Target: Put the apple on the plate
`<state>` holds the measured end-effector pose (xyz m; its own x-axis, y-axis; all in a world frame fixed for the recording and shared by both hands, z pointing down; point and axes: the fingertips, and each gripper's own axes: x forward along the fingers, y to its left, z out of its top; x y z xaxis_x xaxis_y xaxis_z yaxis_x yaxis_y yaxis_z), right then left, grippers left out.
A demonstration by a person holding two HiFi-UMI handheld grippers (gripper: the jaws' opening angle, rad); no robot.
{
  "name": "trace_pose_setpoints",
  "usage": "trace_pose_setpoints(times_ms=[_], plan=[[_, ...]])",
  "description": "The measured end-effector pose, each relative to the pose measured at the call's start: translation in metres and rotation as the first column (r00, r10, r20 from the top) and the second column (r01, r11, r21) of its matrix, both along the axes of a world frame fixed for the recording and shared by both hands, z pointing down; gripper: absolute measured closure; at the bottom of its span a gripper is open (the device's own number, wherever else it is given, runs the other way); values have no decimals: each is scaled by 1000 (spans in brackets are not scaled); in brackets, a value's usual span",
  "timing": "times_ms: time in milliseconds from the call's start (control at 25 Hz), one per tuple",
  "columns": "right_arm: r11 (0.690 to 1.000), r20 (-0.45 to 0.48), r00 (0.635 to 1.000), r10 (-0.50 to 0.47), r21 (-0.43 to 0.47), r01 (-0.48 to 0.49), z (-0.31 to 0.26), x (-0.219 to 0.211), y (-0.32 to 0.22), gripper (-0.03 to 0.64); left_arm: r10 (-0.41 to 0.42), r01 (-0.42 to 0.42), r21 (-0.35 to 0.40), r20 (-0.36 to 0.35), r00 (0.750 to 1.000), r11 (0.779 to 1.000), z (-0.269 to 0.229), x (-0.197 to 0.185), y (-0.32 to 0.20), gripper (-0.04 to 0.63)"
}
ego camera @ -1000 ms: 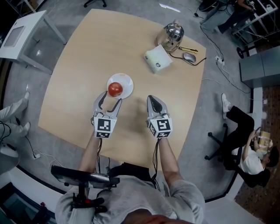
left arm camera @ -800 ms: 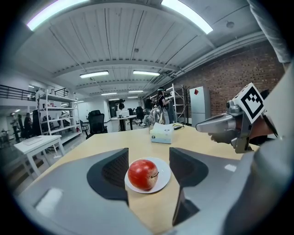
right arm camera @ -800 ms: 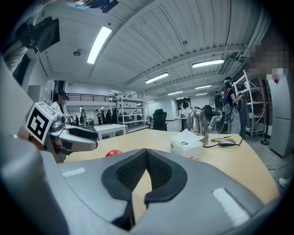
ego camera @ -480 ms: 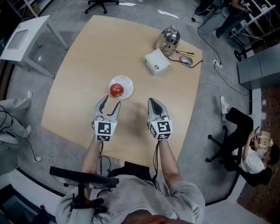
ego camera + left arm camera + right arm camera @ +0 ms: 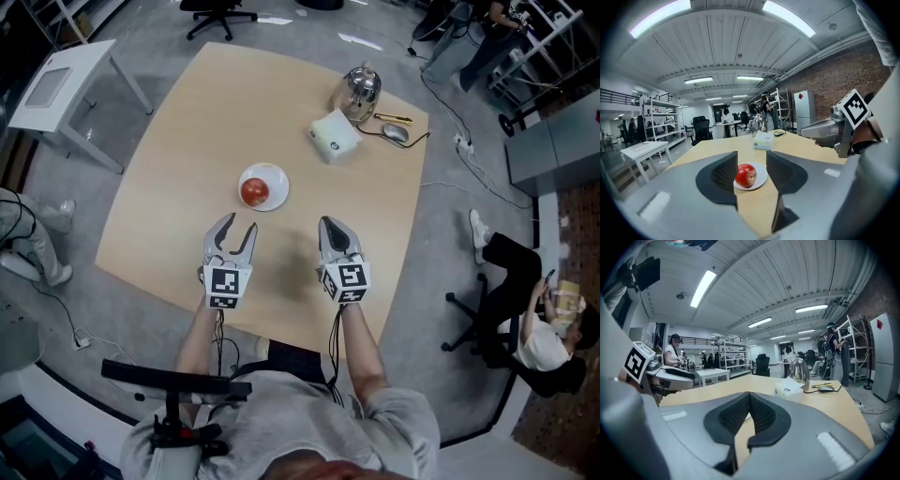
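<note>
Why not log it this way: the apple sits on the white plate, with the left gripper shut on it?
Not shut on it. The apple sits on the white plate, but the left gripper stands short of it: the left gripper view shows its jaws apart with nothing between them, though they have just been closing.

Showing deep red on the apple [image 5: 254, 191], plain glossy white on the plate [image 5: 278, 175], and pale, even beige wood on the table [image 5: 197, 122]. Displaying bold black-and-white square patterns, white-bordered, on the left marker cube [image 5: 225, 281] and the right marker cube [image 5: 345, 276]. Gleaming mirror-silver on the kettle [image 5: 362, 84], reading white on the box [image 5: 335, 134], grey on the mouse [image 5: 396, 134], yellow on the pen [image 5: 394, 117], black on the office chair [image 5: 220, 7], mottled grey on the floor [image 5: 441, 234], light grey on the person's shirt [image 5: 309, 422], and showing a reddish-brown brick pattern on the wall [image 5: 834, 77].
</note>
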<state>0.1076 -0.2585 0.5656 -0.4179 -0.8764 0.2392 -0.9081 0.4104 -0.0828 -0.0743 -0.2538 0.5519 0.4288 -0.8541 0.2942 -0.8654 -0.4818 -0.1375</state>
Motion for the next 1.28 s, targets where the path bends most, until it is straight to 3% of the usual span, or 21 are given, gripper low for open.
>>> trace_pose_setpoints(times_ms=[760,1280], plan=[[1000,9,1000,7,10,-7,-43,5,70,611,-38,38,52,-4,999,998,-56,-9,71,454],[999,3,999,33,27,-33,-30,12,78,611,-66,66,81,-8,998,995,-44,-26,81,480]])
